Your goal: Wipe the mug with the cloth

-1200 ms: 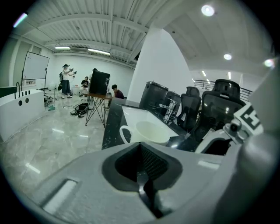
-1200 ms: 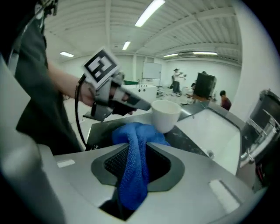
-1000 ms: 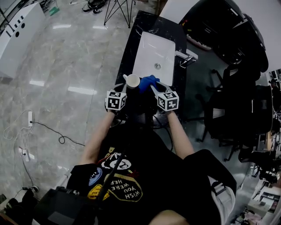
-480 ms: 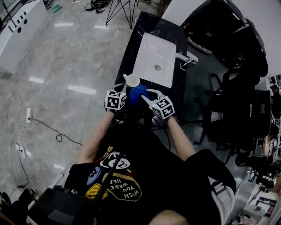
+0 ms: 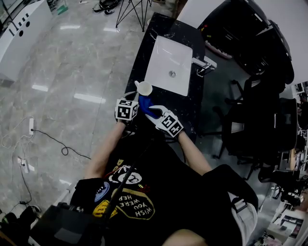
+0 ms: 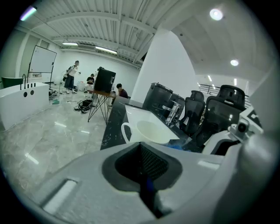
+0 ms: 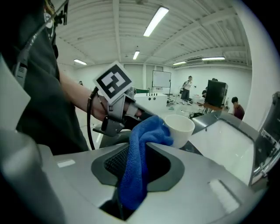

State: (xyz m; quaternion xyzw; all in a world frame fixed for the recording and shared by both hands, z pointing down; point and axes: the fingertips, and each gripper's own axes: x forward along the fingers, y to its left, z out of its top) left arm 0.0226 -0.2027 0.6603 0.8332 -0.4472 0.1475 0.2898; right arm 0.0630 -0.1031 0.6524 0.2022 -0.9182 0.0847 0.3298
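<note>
1 mug [image 5: 144, 88], 1 blue cloth [image 5: 145, 102], 2 tongs, i.e. left tongs [image 5: 137, 95] and right tongs [image 5: 152, 111], 1 counter [image 5: 143, 54], 1 sink [image 5: 168, 56], 1 faucet [image 5: 204, 64], 1 tripod [image 5: 130, 10] top centre, 3 distant people [image 6: 72, 73].

The left tool [image 5: 136, 99] is reaching toward a white mug [image 5: 144, 88] on the dark counter [image 5: 144, 53], while the right tool [image 5: 155, 111] is holding a blue cloth [image 5: 146, 104] just beside it.

You have bare black counter [image 5: 168, 26] beyond the sink [image 5: 166, 53] at upper centre; the faucet [image 5: 204, 64] guards its right rim, the mug [image 5: 144, 88] its lower-left corner, and office chairs [image 5: 255, 96] crowd the right.
</note>
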